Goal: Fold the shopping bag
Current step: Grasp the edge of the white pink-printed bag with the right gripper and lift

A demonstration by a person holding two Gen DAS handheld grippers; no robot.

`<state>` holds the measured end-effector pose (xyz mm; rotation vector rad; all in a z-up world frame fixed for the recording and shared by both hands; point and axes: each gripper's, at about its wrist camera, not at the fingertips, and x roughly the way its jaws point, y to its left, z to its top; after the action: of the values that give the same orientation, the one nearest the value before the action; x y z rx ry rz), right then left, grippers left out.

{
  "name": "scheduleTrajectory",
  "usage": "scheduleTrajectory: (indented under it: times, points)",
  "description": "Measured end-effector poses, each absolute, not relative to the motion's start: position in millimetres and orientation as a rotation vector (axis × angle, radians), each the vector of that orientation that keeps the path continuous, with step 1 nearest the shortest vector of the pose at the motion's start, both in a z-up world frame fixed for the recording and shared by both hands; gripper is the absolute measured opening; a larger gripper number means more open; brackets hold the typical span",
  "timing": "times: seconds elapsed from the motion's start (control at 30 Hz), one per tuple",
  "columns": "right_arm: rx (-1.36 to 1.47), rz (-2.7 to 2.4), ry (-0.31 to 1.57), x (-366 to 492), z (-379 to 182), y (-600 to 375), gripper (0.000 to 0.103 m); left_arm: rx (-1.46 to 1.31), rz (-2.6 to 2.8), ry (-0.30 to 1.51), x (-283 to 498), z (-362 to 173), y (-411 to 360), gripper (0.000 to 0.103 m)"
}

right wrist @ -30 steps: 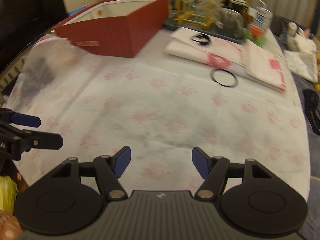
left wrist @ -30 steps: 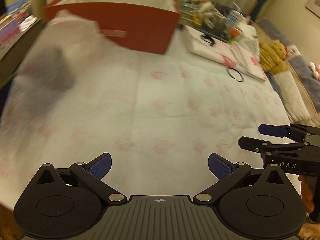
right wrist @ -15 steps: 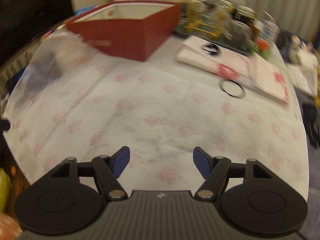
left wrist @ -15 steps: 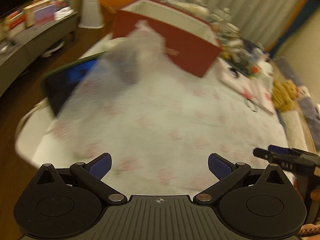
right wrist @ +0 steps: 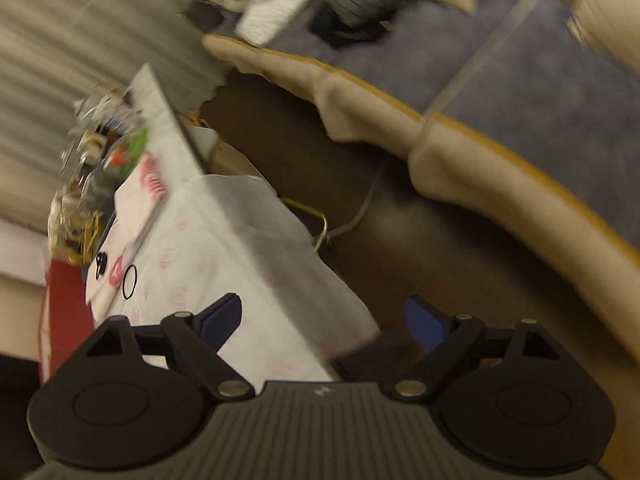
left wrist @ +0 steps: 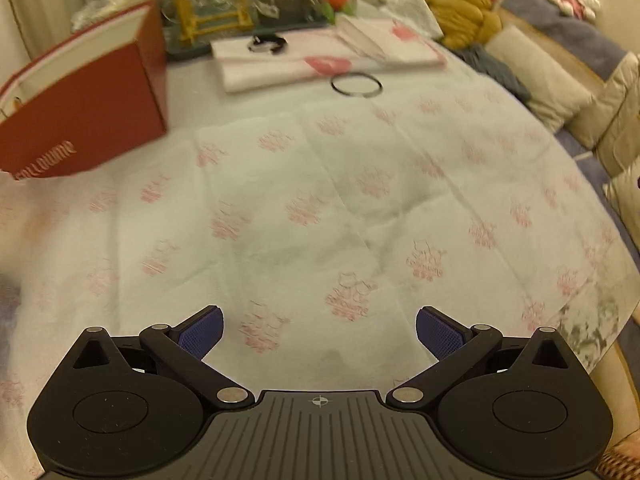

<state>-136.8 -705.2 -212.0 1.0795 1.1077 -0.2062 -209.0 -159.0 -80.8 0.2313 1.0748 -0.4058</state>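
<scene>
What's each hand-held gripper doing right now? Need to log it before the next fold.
Left hand-held gripper: open, holding nothing, above the spread shopping bag.
Right hand-held gripper: open, jaws just widened, nothing gripped.

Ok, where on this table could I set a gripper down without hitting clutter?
The wide middle of the spread bag is free, from the red box across to the right edge, and back to the black ring. Behind the ring it is crowded: folded bags, then a tray of clutter.
</scene>
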Motion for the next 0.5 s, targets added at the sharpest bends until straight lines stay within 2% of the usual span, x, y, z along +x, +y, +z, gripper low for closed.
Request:
scheduleTrajectory:
  times: [0.27,0.43,0.47,0.5]
  points:
    - [1.571,-0.047,1.134,-150,-313,-698,0.094,0.276,-0.428,1.093,-217,-81,-152,0.103]
    - [1.793,0.062,1.044,-143,-356,-682,0.095,0.259,-0.394,1.107,-218,-82,-147,0.103]
    - [1.8,0.054,1.015,-144,-357,-680,0.09,0.256,-0.388,1.109,-218,-83,-146,0.103]
    - [1.808,0.047,0.974,-146,-357,-680,0.08,0.253,-0.383,1.111,-219,-83,-146,0.103]
